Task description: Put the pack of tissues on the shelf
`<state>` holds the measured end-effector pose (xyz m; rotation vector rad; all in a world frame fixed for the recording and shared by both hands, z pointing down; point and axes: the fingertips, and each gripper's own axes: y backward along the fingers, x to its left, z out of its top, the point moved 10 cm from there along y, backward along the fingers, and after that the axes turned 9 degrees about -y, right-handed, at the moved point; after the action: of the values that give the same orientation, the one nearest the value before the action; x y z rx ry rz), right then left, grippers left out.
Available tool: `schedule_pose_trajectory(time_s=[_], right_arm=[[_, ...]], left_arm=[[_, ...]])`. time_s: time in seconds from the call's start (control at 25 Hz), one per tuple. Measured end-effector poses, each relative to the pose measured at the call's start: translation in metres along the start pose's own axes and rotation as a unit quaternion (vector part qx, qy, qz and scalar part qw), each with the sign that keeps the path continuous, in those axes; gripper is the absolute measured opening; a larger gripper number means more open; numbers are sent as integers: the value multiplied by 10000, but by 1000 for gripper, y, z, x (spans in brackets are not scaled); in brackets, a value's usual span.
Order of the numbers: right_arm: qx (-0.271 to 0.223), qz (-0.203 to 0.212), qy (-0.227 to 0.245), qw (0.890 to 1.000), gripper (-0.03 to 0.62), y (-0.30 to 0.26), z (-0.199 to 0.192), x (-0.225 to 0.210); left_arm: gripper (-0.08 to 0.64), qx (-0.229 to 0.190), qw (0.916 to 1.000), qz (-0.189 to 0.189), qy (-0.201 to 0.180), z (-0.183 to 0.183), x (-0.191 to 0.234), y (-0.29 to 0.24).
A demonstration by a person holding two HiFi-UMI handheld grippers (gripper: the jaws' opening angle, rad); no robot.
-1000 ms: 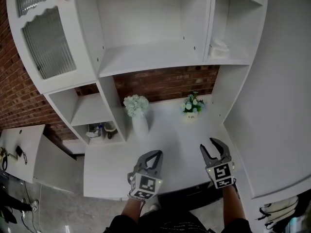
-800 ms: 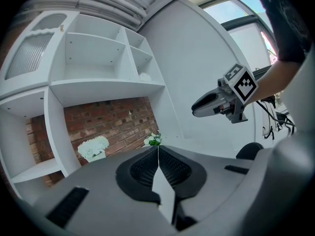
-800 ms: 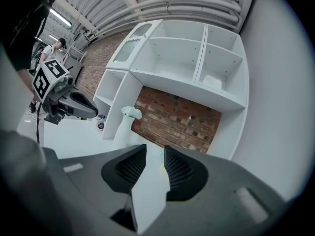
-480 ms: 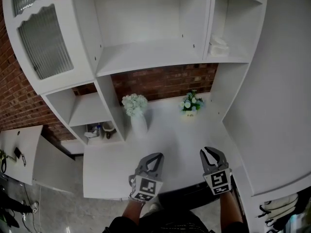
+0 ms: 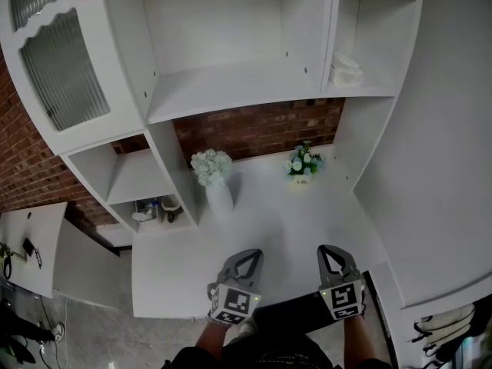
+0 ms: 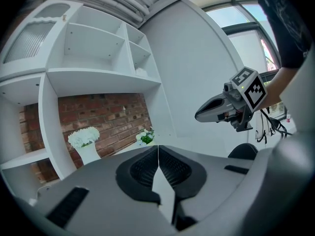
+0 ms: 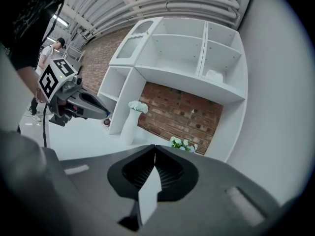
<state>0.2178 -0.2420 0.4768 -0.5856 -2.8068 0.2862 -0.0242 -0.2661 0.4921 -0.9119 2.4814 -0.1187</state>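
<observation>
The pack of tissues (image 5: 345,71) is white and lies in the upper right compartment of the white shelf unit (image 5: 231,91); it also shows small in the right gripper view (image 7: 213,75). Both grippers hover low over the front edge of the white desk (image 5: 307,221), far from the pack. My left gripper (image 5: 247,257) is shut with nothing in it, its pads meeting (image 6: 158,147). My right gripper (image 5: 330,250) has just been closing and is now shut and empty too (image 7: 155,146). Each gripper shows in the other's view, the right gripper (image 6: 198,116) and the left gripper (image 7: 105,115).
A white vase of white flowers (image 5: 218,184) and a small pot of flowers (image 5: 303,164) stand at the back of the desk against the brick wall. Small items (image 5: 157,207) sit in a low left compartment. A glass-fronted cabinet door (image 5: 61,68) is at upper left.
The right gripper's jaws went from open to shut with nothing between them. Both grippers sank and drew back toward the desk's front edge. The left stayed shut.
</observation>
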Motion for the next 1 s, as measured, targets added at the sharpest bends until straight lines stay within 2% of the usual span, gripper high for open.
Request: schedule_pose_trajectory(time_s=[0.4,0.52,1.0], right_arm=[[170,-221,62,9996,6,-7,-10,-2],[388,-284,386,9981,6,-9,-15,1],[493,-249,525,9971,5,-13,-12,4]], left_arm=[[11,60,9999,-130,-5,-7,-7,-4],[12,78,9998,-147,-55,-8,-8,-7],[11,119,9999,-80,37,-11,-7,-8]])
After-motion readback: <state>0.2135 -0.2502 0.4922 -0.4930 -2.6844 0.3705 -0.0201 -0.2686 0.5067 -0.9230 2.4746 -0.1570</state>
